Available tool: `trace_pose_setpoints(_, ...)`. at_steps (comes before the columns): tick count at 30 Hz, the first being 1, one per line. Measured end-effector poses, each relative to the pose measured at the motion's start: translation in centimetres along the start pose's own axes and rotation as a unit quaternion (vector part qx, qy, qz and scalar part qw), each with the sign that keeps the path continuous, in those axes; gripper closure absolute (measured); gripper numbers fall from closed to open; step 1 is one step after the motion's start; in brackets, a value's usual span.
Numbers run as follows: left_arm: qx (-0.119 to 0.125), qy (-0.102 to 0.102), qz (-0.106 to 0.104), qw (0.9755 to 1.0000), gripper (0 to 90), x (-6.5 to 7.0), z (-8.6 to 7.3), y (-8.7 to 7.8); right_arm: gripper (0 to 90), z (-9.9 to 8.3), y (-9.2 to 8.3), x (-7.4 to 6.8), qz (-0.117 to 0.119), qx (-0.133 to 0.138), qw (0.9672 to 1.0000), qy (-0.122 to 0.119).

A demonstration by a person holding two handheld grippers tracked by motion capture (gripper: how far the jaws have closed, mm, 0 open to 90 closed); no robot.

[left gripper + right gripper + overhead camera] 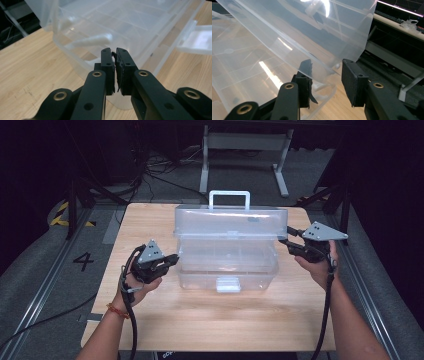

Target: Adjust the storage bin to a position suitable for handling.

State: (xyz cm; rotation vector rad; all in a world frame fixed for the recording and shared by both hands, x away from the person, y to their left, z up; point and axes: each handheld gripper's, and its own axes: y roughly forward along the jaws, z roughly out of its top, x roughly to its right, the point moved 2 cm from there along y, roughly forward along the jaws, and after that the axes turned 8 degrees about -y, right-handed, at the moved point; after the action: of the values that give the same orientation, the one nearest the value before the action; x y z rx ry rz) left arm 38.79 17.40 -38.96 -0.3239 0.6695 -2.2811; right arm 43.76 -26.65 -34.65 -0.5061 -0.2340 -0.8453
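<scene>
A clear plastic toolbox (pixel 227 262) stands in the middle of the wooden table (pixel 145 225), its lid (pixel 230 222) raised a little above the base. A white handle (pixel 229 195) tops the lid, and a white latch (pixel 228 284) hangs at the front. My left gripper (pixel 175 260) is at the box's left end; the left gripper view has its jaws (pixel 114 53) shut, pads together, right at the base's wall (pixel 75 52). My right gripper (pixel 284 240) is at the lid's right end. Its jaws (pixel 327 67) straddle the lid's edge (pixel 312 30) with a gap, one jaw seen through the plastic.
Bare tabletop lies in front of the box and to both sides. Beyond the far edge stand a white table frame (pixel 245 150), cables and dark stands on the grey floor. The front latch (pixel 200 40) sticks out to the right in the left gripper view.
</scene>
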Motion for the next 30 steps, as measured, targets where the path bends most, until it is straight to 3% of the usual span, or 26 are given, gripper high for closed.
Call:
trace_pose_setpoints(12, -0.011, -0.004, -0.003, 0.9999, 84.7, 0.1, -1.2, 0.7, 64.3, 0.7, 0.2, 0.5, -0.017, 0.001, 0.9998, 0.005)
trace_pose_setpoints(28, -0.003, -0.009, -0.013, 0.9999, 86.7, 0.1, -1.5, 0.8, 67.9, 2.1, 0.9, 1.5, -0.036, -0.013, 0.9993, 0.001)
trace_pose_setpoints(30, -0.003, -0.005, -0.015, 0.9999, 87.1, 0.1, -1.5, 1.0, 69.6, 2.5, 0.9, 1.9, -0.036, -0.010, 0.9993, 0.009)
